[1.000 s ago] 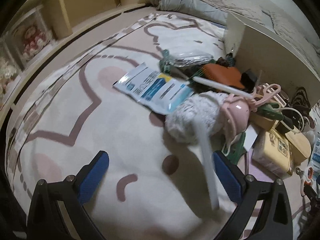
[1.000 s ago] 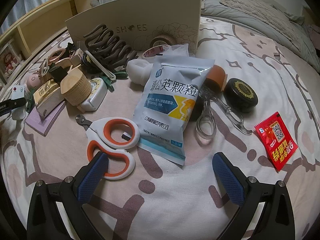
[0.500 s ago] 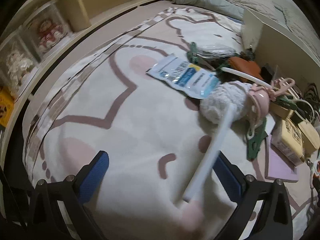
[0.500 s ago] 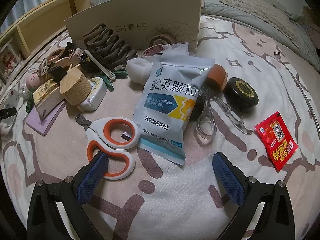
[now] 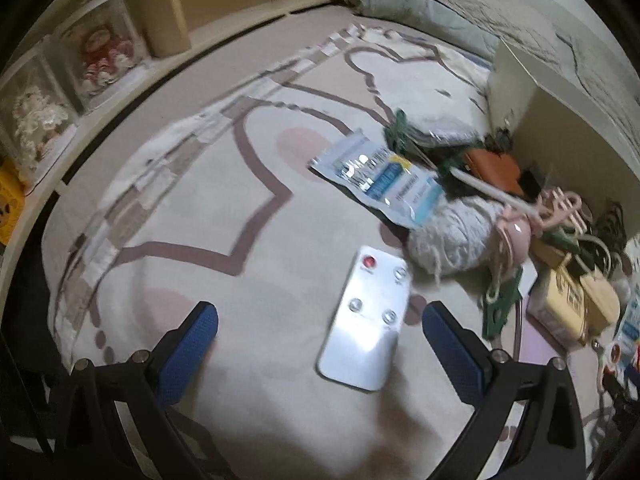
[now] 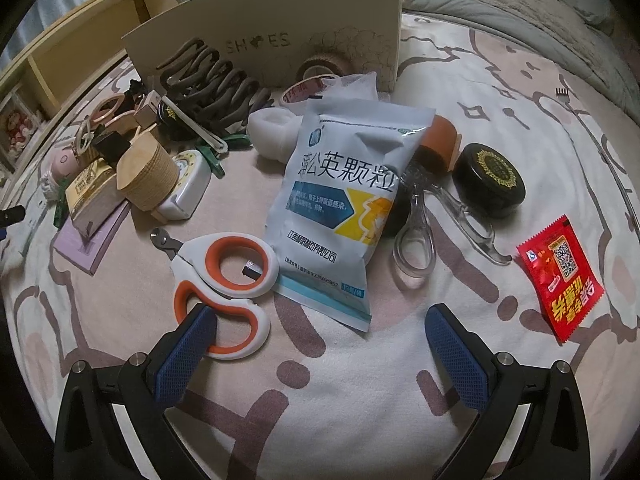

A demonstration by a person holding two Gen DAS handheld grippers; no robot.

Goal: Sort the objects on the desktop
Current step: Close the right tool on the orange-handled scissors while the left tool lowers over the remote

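A white remote (image 5: 366,318) with a red button lies flat on the patterned blanket, just ahead of my left gripper (image 5: 320,342), which is open and touches nothing. Beyond it sit a blue-white sachet (image 5: 380,178), a ball of white yarn (image 5: 452,232) and a pink gadget (image 5: 516,234). My right gripper (image 6: 320,340) is open too, hovering over a big blue-white medicine bag (image 6: 340,204). Orange-white nail clippers (image 6: 224,268) lie by its left finger. Clear scissors (image 6: 416,236), a black round tin (image 6: 490,178) and a red packet (image 6: 560,276) lie to the right.
A cream shoe-box lid (image 6: 280,32) stands upright behind the clutter. Dark hair clips (image 6: 208,76), tape rolls (image 6: 304,90), a stack of wooden pieces (image 6: 150,174), a purple notepad (image 6: 90,240) and a yellow box (image 5: 564,304) crowd the pile. Wooden shelves (image 5: 100,52) run along the left edge.
The white remote, seen edge-on and blurred in the left gripper before, has dropped free and lies flat on the blanket. The left gripper swung left. The right view has hardly changed.
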